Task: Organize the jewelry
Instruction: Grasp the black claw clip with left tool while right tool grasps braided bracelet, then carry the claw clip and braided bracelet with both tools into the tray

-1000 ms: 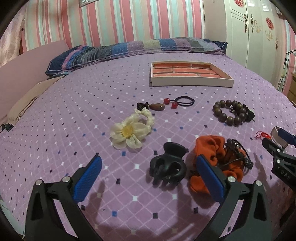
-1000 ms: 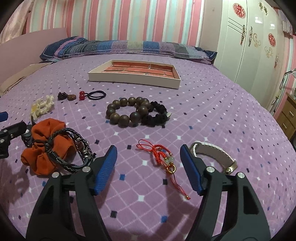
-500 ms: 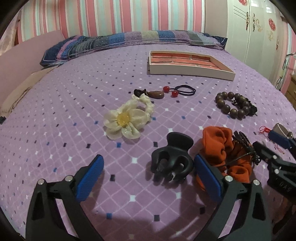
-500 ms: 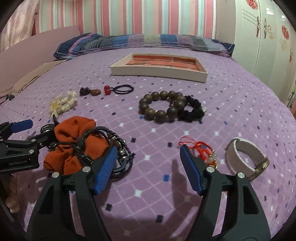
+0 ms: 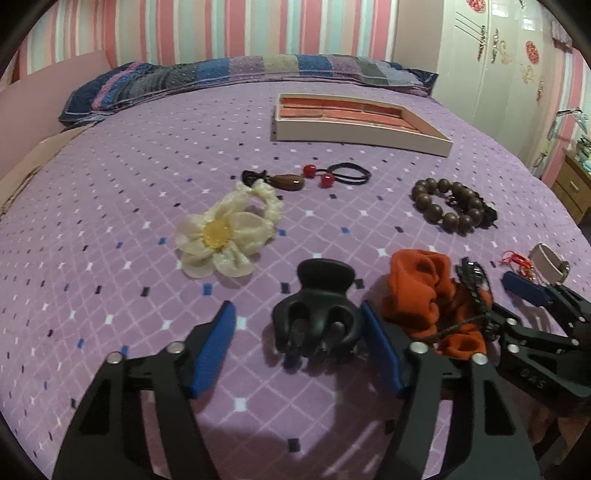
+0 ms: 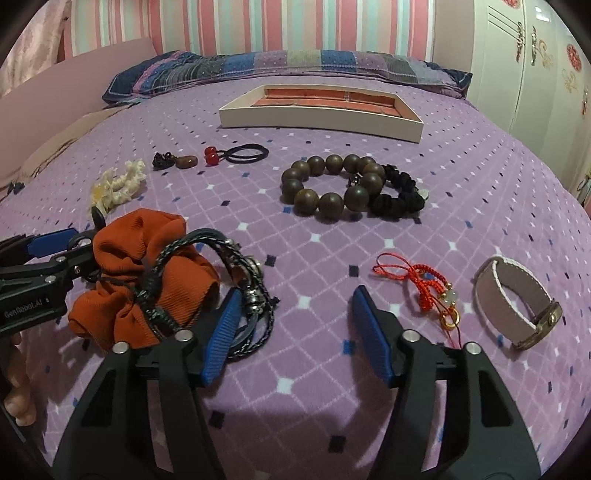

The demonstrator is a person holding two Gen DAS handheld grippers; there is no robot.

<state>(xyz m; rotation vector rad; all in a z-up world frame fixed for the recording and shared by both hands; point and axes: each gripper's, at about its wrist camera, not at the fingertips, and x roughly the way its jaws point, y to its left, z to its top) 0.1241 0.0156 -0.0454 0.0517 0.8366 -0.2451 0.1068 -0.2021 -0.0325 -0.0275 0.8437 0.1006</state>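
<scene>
- The jewelry lies scattered on a purple patterned bed cover [image 5: 110,206], with a shallow cream tray [image 5: 354,129] lined in red set farther back near the striped pillow [image 5: 236,74]
- A black claw hair clip [image 5: 317,314] sits between the blue pads of the left tool [image 5: 299,345]; its jaws are closing around the clip, the right pad just beside the clip's edge and the left pad still apart from it
- Just right of the clip lies an orange scrunchie [image 5: 421,291] with a black braided bracelet [image 6: 236,291] draped over and beside it
- The right tool [image 6: 293,332] hangs low over the cover with its jaws closing; only bare cover shows between the pads, and its left pad is touching or just beside the braided bracelet's metal clasps
- Just right of the right tool lies a red cord charm [image 6: 428,288] with a pale bead and gold ring, and beyond that a pale strap bracelet [image 6: 513,302] with a brass clasp
- Farther up the bed sits a dark wooden bead bracelet [image 6: 332,184] touching a black knotted bracelet [image 6: 399,195]
- A cream fabric flower scrunchie [image 5: 225,232] lies left of centre, well apart from the clip
- Behind the flower are a brown drop pendant [image 5: 288,182] on a dark cord and a black hair tie [image 5: 343,173] with 2 red beads
- A white wardrobe [image 6: 535,66] with red ornaments stands to the right of the bed, against pink striped wallpaper [image 5: 221,29]
</scene>
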